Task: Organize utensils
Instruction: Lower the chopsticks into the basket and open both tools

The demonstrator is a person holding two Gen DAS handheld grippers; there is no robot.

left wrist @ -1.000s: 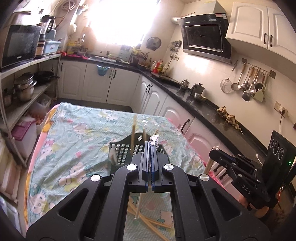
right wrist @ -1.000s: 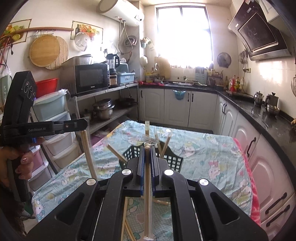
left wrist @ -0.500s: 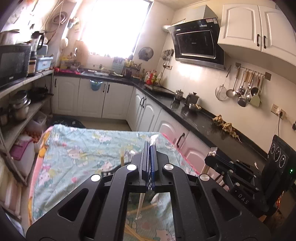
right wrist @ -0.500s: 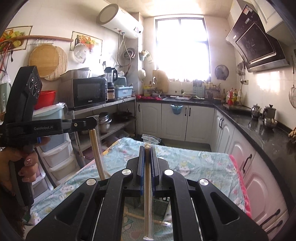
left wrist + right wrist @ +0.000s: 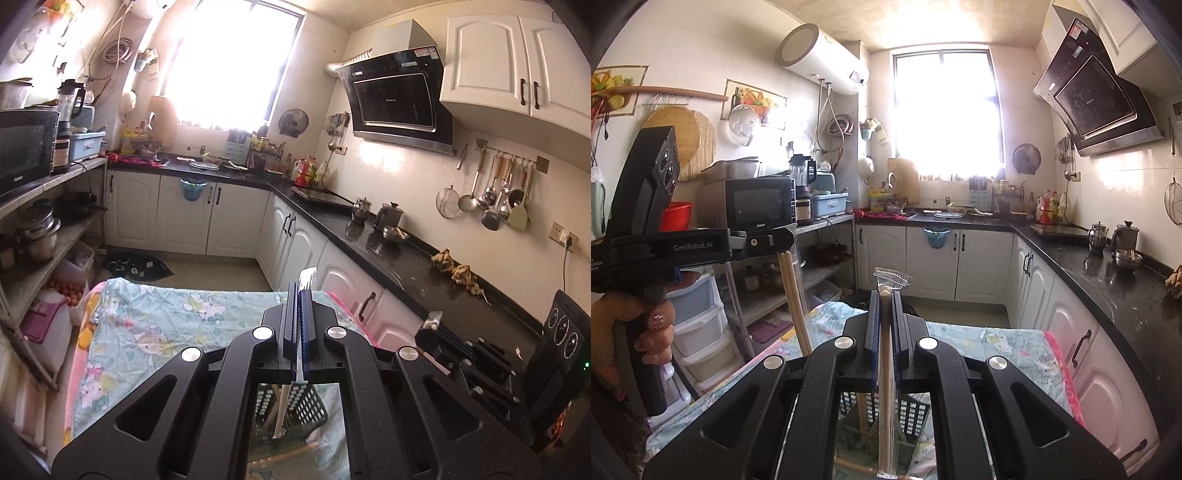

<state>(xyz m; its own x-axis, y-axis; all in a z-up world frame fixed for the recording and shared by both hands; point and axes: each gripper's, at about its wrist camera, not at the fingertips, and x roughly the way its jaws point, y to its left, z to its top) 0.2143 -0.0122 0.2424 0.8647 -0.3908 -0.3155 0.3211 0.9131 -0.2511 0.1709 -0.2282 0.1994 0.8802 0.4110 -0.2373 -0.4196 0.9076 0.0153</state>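
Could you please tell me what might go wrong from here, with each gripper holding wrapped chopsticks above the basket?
1. The left gripper pinches mostly the thin plastic wrapper, so the left chopsticks hanging below could slip out.
2. The right chopsticks hang long under the right gripper; their lower end could catch the black basket rim on the way down.
3. Both pairs hang close together and might knock each other.

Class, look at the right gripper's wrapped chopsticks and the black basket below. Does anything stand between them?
Nothing visible does. The right gripper holds the wrapped chopsticks upright above the black basket, whose open top already holds a few sticks. The left gripper, with its own chopsticks, hangs off to the side.
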